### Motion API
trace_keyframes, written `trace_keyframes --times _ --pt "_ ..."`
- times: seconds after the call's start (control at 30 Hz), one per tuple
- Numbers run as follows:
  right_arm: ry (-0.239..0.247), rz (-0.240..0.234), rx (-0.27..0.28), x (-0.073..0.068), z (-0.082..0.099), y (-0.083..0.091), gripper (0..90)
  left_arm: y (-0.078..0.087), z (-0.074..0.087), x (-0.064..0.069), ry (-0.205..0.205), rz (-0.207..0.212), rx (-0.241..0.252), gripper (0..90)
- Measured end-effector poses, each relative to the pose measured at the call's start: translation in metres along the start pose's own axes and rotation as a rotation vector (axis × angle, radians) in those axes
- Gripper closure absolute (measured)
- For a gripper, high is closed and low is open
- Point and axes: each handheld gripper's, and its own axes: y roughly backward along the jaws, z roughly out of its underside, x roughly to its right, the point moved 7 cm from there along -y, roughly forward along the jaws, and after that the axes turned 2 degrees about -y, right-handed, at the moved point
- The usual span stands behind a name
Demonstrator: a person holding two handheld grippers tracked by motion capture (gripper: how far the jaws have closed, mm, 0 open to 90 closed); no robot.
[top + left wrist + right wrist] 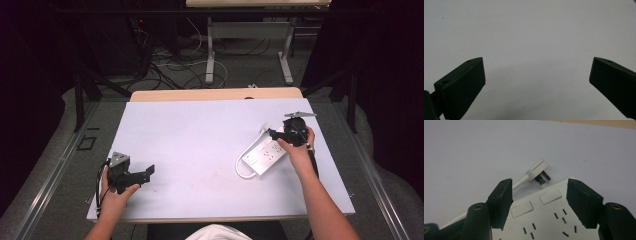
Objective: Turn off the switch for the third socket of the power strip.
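Right tongs [539,202] held open astride power strip [265,154]; closure best squared across its width. Left tongs [536,82] open, idle over bench [200,145].

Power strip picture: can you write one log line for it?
left gripper: open, over bare mat | right gripper: open, jaws astride power strip | plug: on mat, unplugged

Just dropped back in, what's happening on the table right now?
A person holds a tool in each hand over a pale sheet-covered table. The right tool hangs open over one end of a white plastic power strip, jaws either side of its top face, not yet closed on it. The strip's white plug lies loose on the sheet just beyond that end. The left tool is open too, low over bare sheet near the table's front left, holding nothing.
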Motion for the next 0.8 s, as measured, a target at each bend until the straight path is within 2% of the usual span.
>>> trace_keyframes --times 0.27,0.43,0.6,0.73,0.8 --pt "-0.011 0.012 -0.008 0.002 -0.01 -0.009 37.0 0.0 0.001 0.0 0.001 0.002 -0.012 0.4" --pt "0.0 0.036 0.001 0.006 -0.012 -0.011 39.2 0.0 0.002 0.0 0.004 -0.004 -0.015 0.4" --pt "-0.007 0.026 0.006 0.007 -0.013 -0.014 41.4 -0.001 0.002 0.0 0.008 -0.006 -0.013 0.4" --pt "-0.023 0.006 0.011 0.009 -0.013 -0.016 49.4 -0.001 0.003 0.0 0.008 -0.008 -0.017 0.4" --pt "-0.025 0.005 0.015 0.009 -0.013 -0.016 50.2 -0.001 0.003 0.0 0.008 -0.009 -0.015 0.4"
